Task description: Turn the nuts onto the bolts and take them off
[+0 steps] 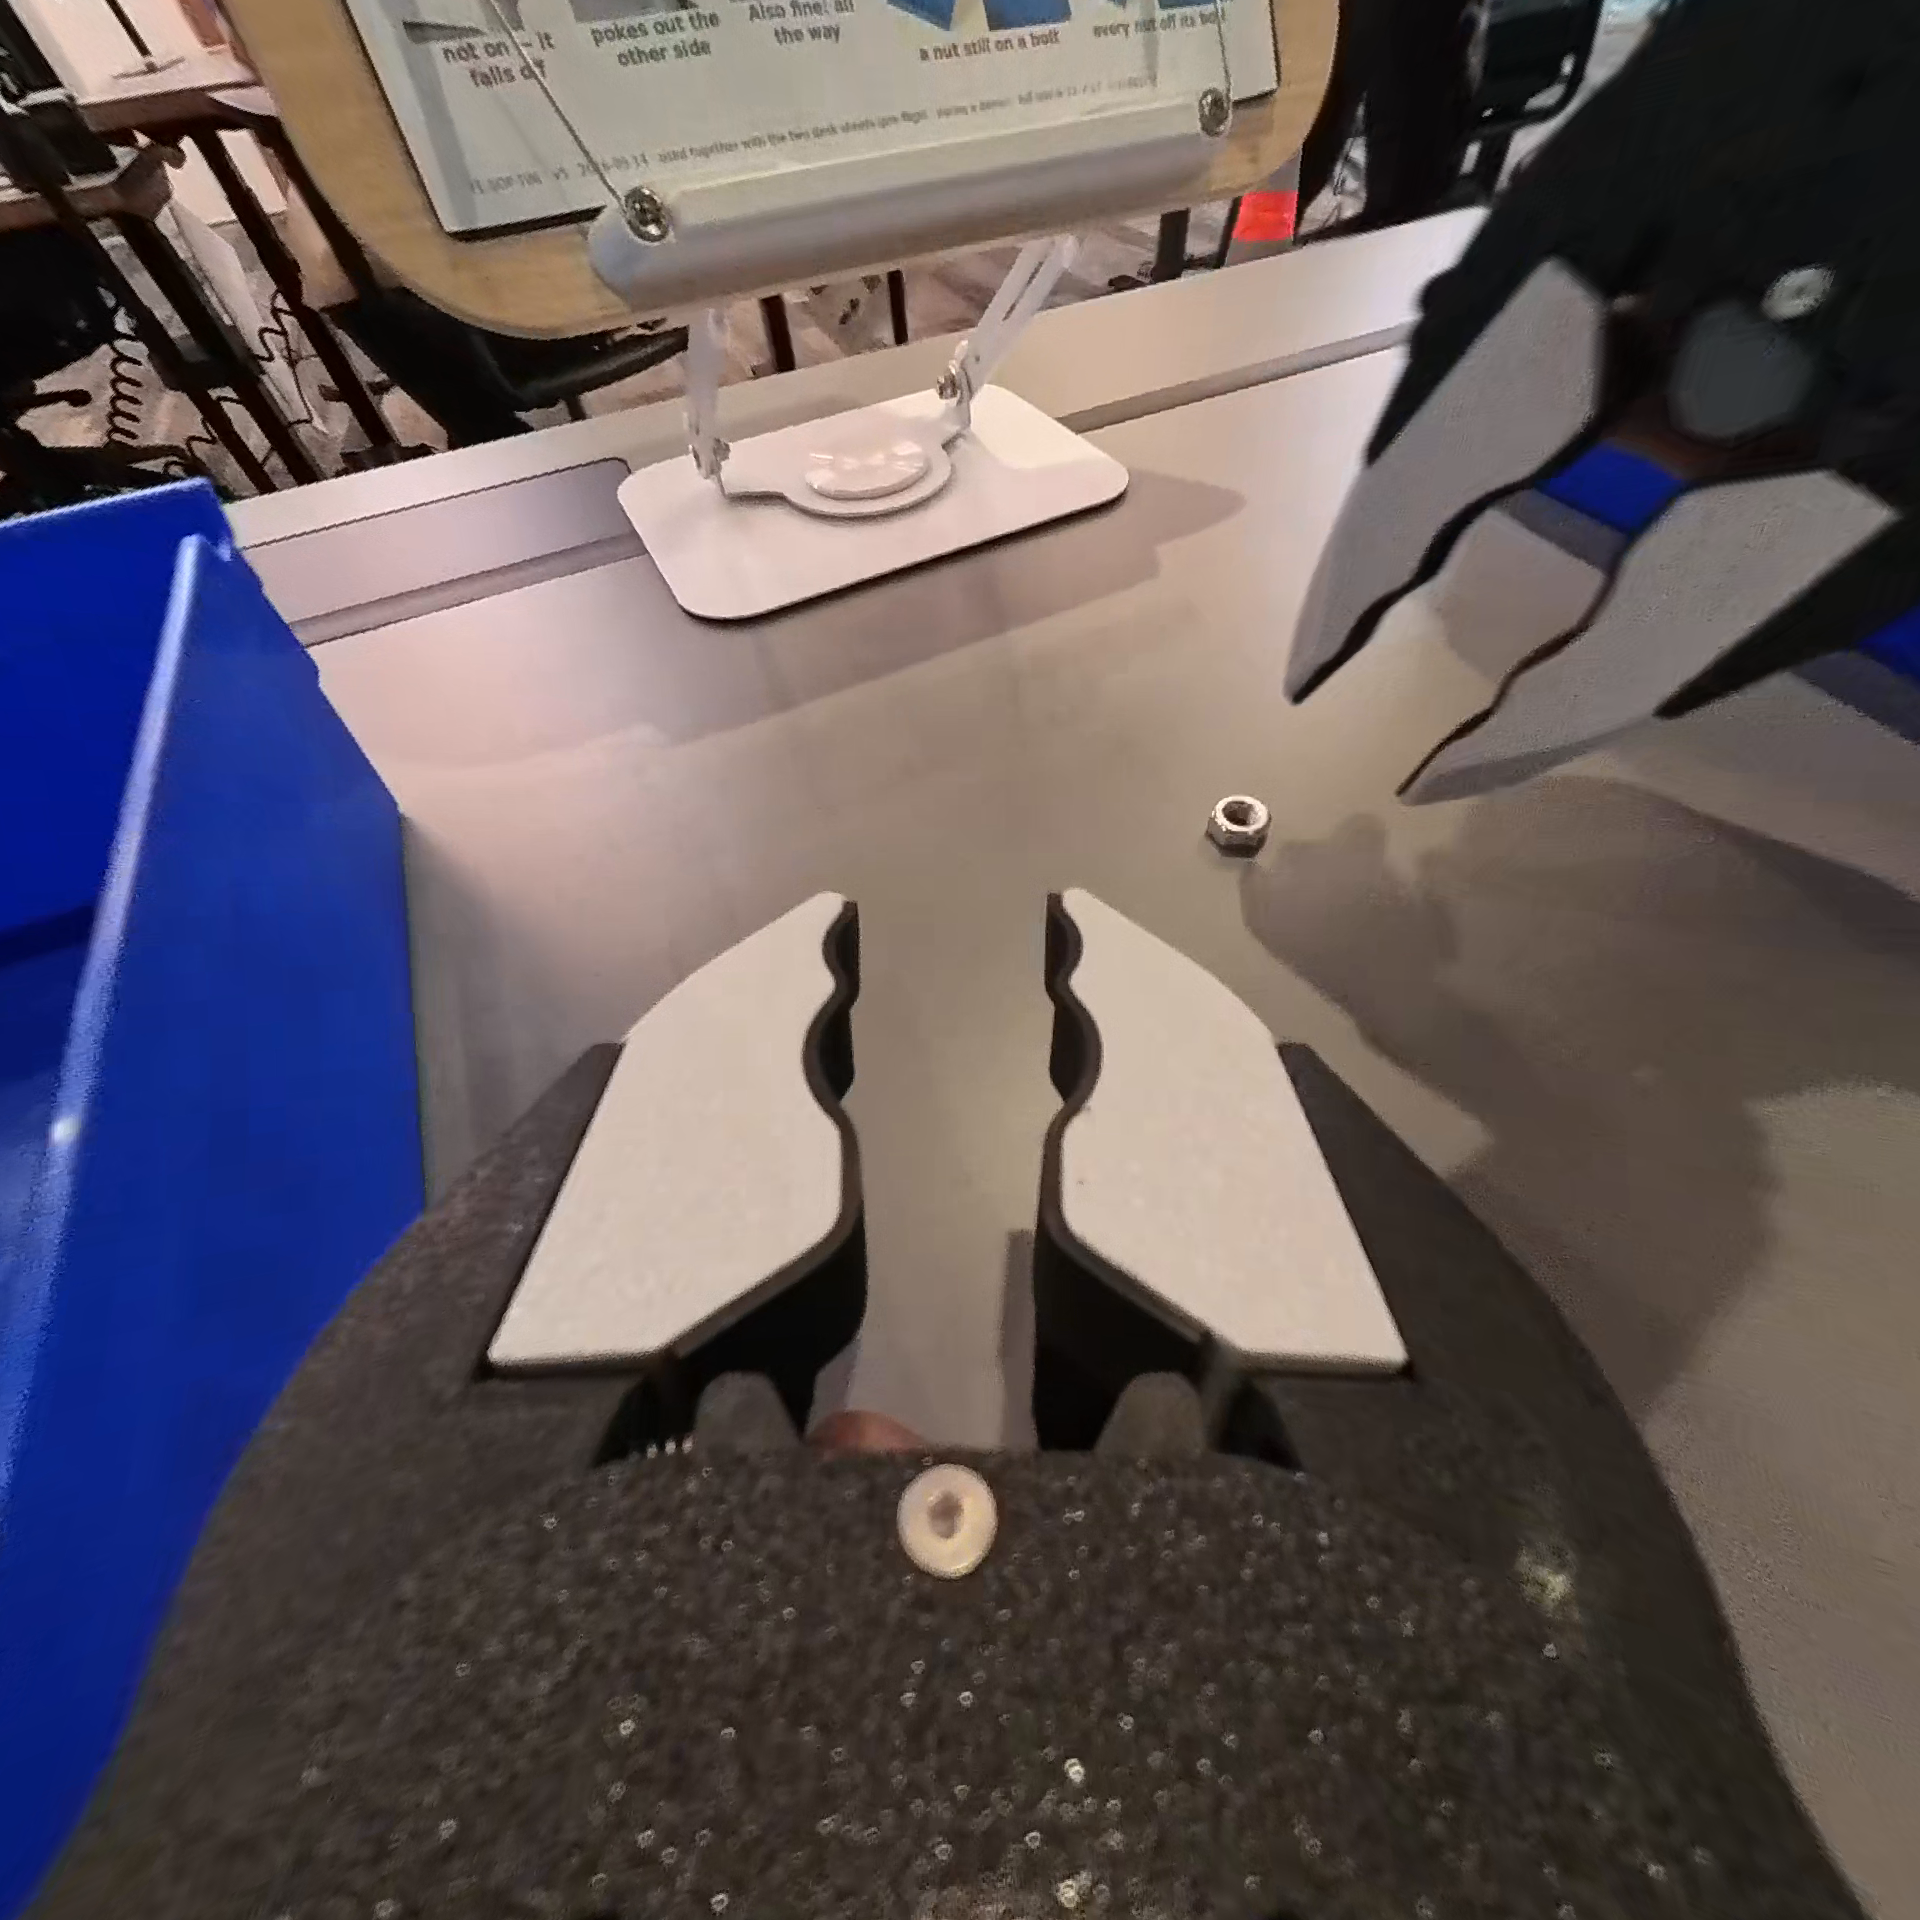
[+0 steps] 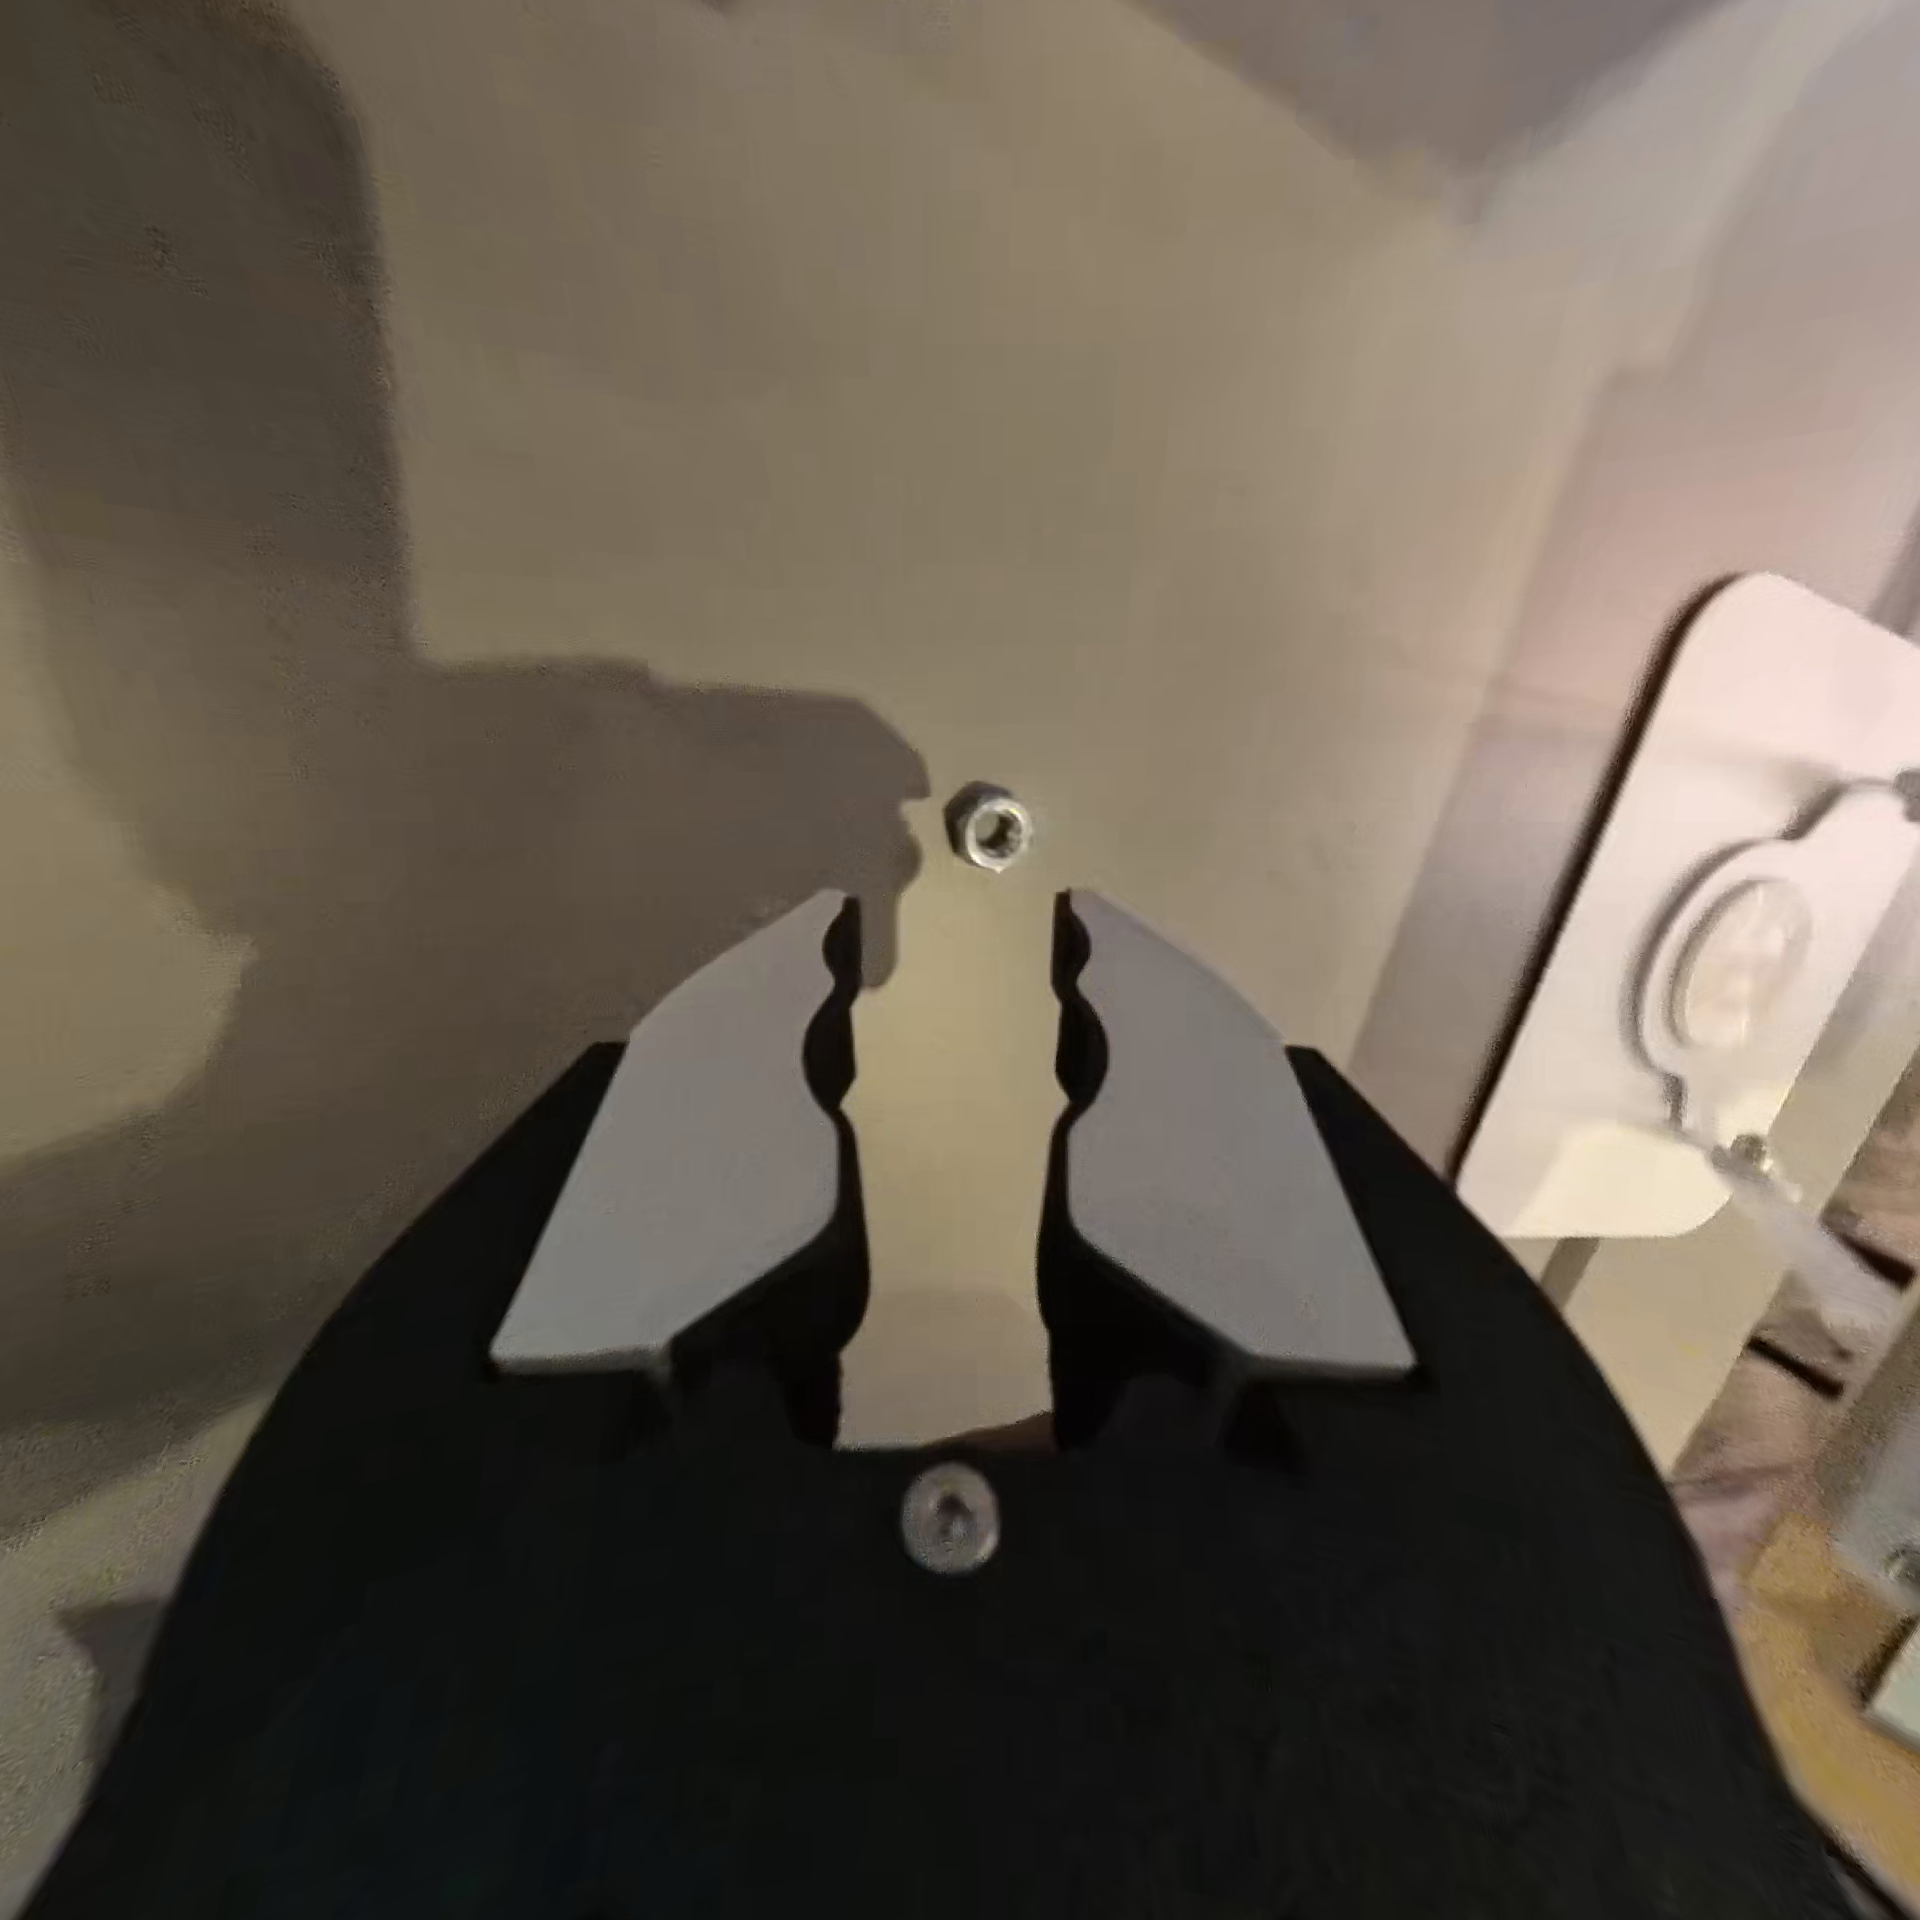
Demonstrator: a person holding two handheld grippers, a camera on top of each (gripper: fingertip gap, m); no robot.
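A small silver hex nut point(image 1: 1234, 826) lies flat on the grey table point(image 1: 987, 748). My left gripper point(image 1: 953, 909) is open and empty, low over the table, with the nut ahead and to its right. My right gripper point(image 1: 1351, 743) comes in from the upper right, open and empty, its tips just above and right of the nut. In the right wrist view the nut point(image 2: 985, 828) lies just beyond the open right gripper point(image 2: 956, 902), centred between the fingers. No bolt is in view.
A blue bin point(image 1: 187, 1039) stands at the left, close to my left gripper. A white stand base point(image 1: 1018, 509) holding an instruction board point(image 1: 790, 135) sits at the table's far edge; the base also shows in the right wrist view point(image 2: 1662, 935). The left gripper's tips are roughly 12 cm from the right gripper's.
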